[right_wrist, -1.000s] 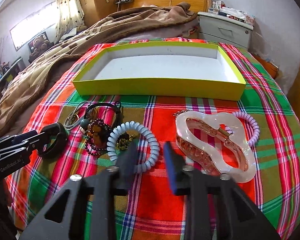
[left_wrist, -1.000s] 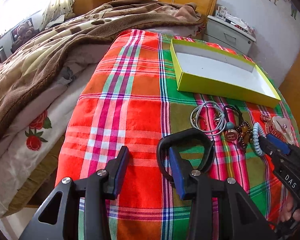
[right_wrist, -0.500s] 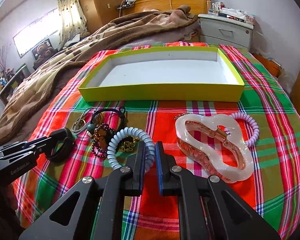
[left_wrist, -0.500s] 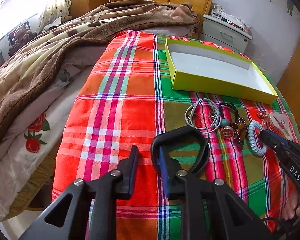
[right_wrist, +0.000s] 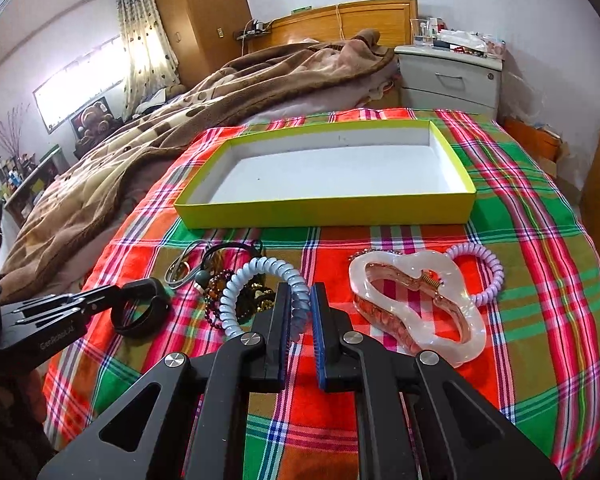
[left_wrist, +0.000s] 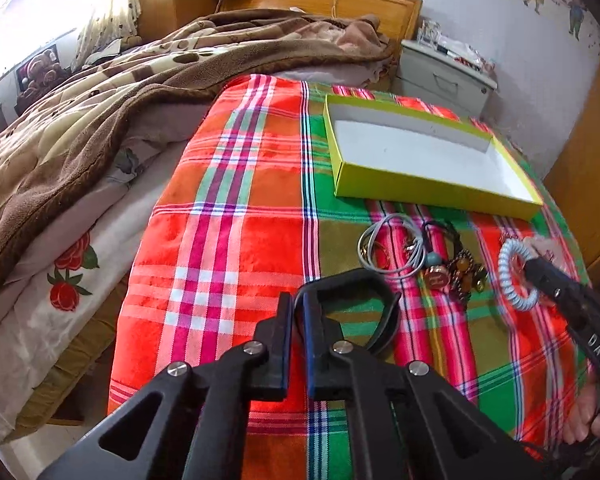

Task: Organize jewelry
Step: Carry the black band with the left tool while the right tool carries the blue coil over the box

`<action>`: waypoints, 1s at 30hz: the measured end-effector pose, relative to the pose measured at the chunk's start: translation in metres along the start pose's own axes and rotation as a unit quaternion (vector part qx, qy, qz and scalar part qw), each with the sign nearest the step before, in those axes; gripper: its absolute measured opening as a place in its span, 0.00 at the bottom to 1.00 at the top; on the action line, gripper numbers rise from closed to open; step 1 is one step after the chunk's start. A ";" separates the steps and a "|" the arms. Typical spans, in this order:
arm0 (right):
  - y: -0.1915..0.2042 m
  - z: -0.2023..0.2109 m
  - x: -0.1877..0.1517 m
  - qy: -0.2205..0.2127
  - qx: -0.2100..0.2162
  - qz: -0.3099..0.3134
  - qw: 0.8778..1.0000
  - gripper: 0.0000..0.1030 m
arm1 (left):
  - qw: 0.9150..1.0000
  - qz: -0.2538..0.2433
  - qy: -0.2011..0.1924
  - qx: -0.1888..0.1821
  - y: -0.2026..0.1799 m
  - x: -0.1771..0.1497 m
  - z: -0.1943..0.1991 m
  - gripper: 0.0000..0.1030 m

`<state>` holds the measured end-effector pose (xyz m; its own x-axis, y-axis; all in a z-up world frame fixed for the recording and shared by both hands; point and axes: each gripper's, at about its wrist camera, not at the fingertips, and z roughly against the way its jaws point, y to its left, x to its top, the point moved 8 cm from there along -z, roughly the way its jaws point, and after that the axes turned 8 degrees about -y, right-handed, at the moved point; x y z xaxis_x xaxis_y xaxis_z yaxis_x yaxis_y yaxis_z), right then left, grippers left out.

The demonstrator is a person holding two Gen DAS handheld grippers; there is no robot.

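Both grippers have closed within the last second: the left gripper (left_wrist: 296,320), whose fingers stood well apart a moment ago, is now pinched down on the rim of the black bangle (left_wrist: 364,308), and the right gripper (right_wrist: 300,312), likewise open before, is now clamped on the near arc of the pale blue coil hair tie (right_wrist: 256,292). That reads as two grasps completed at once, so the next step should be to carry each piece to the yellow-green box (right_wrist: 324,212), which lies empty beyond the pile on the plaid cloth (right_wrist: 540,280). From the left gripper the box sits ahead and to the right; from the right gripper it lies straight ahead, past the clutter. Still lying on the cloth are the translucent pink claw clip (right_wrist: 416,304), just right of the right gripper, the lilac coil tie (right_wrist: 488,276) touching the clip's far side, and the tangle of beaded bracelets and cords (left_wrist: 428,260) between the two held pieces.
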<state>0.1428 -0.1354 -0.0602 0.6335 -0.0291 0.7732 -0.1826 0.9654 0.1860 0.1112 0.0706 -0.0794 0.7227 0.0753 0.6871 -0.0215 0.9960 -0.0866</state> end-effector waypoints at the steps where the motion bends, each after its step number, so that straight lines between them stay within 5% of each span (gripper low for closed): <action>1: 0.000 0.000 0.000 0.000 0.001 0.000 1.000 0.10 | 1.000 0.004 0.003 0.000 0.001 -0.001 -0.002 0.05; 4: -0.001 0.000 0.000 0.000 0.001 -0.001 1.000 0.10 | 1.000 -0.011 0.009 -0.003 0.000 0.001 -0.006 0.08; 8: 0.000 0.001 0.001 0.000 0.000 -0.003 1.000 0.10 | 0.999 -0.041 0.026 -0.008 -0.001 0.001 -0.014 0.42; 19: 0.002 -0.002 0.002 0.003 0.000 0.000 1.000 0.10 | 0.991 -0.127 0.014 -0.032 -0.017 0.011 -0.030 0.48; 23: 0.004 -0.002 0.004 0.002 -0.001 0.001 1.000 0.10 | 0.992 -0.113 0.020 -0.050 -0.016 0.017 -0.036 0.46; 27: 0.006 -0.001 0.005 0.000 -0.001 0.004 1.000 0.10 | 0.993 -0.108 0.017 -0.034 -0.012 0.020 -0.036 0.10; 30: 0.005 -0.001 0.008 -0.002 -0.002 0.005 1.000 0.10 | 0.996 -0.081 0.023 -0.042 -0.005 0.020 -0.036 0.08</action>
<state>0.1472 -0.1303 -0.0537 0.6289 -0.0214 0.7772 -0.1853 0.9667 0.1766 0.1512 0.0651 -0.0912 0.7431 -0.0910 0.6629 0.1547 0.9872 -0.0380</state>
